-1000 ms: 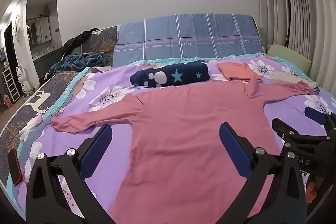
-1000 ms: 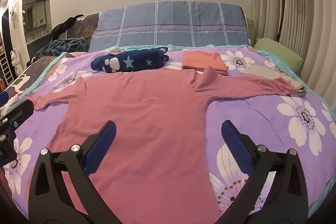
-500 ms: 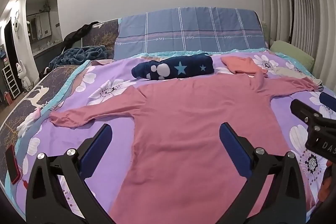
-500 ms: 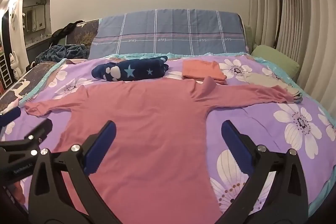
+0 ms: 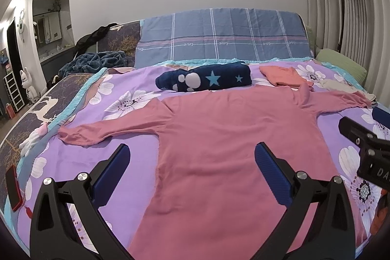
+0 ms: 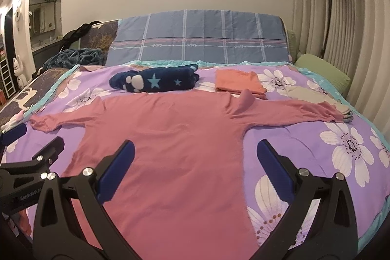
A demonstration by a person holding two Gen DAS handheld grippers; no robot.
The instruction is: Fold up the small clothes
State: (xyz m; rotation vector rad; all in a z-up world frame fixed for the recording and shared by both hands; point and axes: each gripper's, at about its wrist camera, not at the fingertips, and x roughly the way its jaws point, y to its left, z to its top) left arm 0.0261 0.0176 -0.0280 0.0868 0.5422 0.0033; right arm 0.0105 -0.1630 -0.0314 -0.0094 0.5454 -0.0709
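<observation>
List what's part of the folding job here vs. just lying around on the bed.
Job:
- pink long-sleeve top, spread flat
- left hand-held gripper, open above it
- right hand-held gripper, open above it

Lying about:
- navy star blanket roll
- folded orange garment
- green pillow
- red phone
- plaid headboard cover

Both rigs look identical from what I can see. The left tool (image 5: 191, 157) is matte black plastic, two chunky angled arms with triangular cutouts, each ending in a flat blue ribbed pad (image 5: 271, 168). Shiny round silver screws (image 5: 82, 176) sit on top of each arm. The right tool (image 6: 195, 155) has the same black frame, blue pads (image 6: 117, 169) and silver screws. Its body shows white lettering in the left view, cut off at "DA".
</observation>
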